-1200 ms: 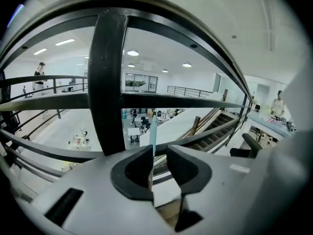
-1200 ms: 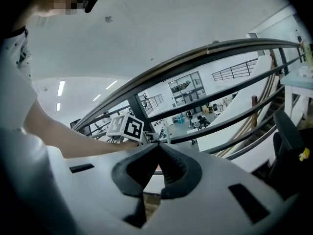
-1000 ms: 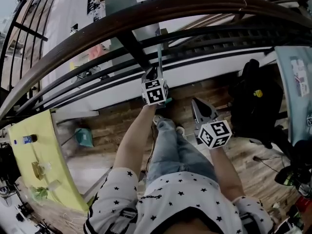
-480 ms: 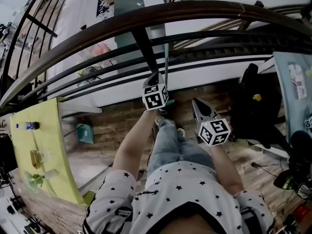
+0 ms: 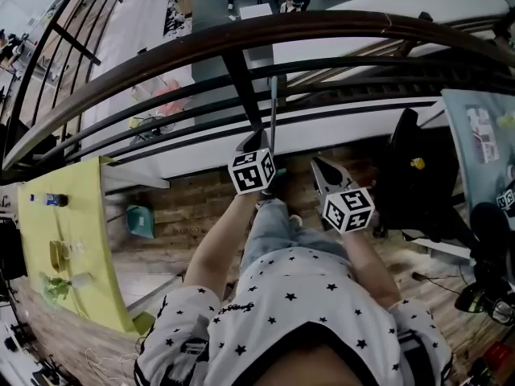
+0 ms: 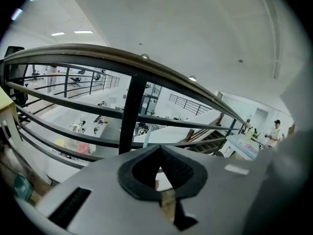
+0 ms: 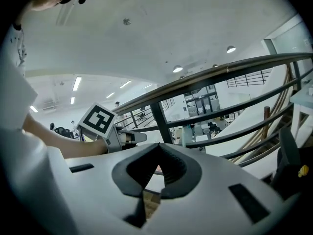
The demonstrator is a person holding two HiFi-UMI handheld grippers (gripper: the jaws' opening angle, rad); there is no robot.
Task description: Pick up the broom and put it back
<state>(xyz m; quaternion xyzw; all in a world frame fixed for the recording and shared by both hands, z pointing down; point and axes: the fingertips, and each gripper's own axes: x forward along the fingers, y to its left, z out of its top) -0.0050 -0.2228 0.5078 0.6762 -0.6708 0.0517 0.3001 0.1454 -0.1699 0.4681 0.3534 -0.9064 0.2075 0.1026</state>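
The broom's thin pale handle (image 5: 273,107) stands upright against the railing, just right of the black post (image 5: 241,87). Its lower part is hidden behind my left gripper (image 5: 257,140). That gripper is shut with nothing between its jaws, its tips just left of the handle. In the right gripper view the handle (image 7: 187,131) shows apart from the left gripper (image 7: 142,137). My right gripper (image 5: 319,164) hangs further right, also shut and empty. The left gripper view shows its jaws closed in front of the railing.
A curved wooden handrail (image 5: 241,34) with dark bars runs across in front, with a lower floor beyond it. At the left are a yellow table (image 5: 80,240) and a teal object (image 5: 141,219) on the wooden floor. A black bag (image 5: 418,175) stands at the right.
The handle ran into the left gripper's jaws a second ago; now it stands free just right of the shut tips. Both grippers have lifted a little.
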